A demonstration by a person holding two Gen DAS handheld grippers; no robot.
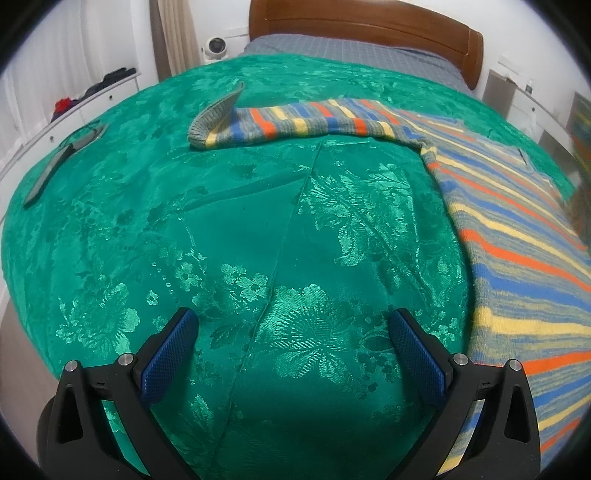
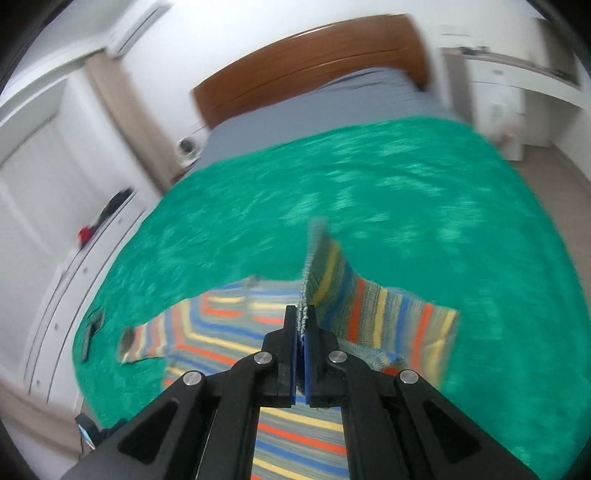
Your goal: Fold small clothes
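Note:
A small striped sweater (image 1: pixel 517 236) in grey, blue, orange and yellow lies on the green bedspread (image 1: pixel 229 229). Its left sleeve (image 1: pixel 280 123) stretches out to the left, with the grey cuff curled up. My left gripper (image 1: pixel 293 325) is open and empty, low over the bedspread, left of the sweater's body. My right gripper (image 2: pixel 301 314) is shut on the right sleeve's cuff (image 2: pixel 325 280) and holds it lifted above the sweater's body (image 2: pixel 295 435). The right wrist view is blurred by motion.
A dark flat device with a cable (image 1: pixel 55 166) lies at the bedspread's left edge. White drawers (image 1: pixel 44 122) stand to the left, a wooden headboard (image 1: pixel 369 26) at the far end, white furniture (image 1: pixel 532 107) to the right.

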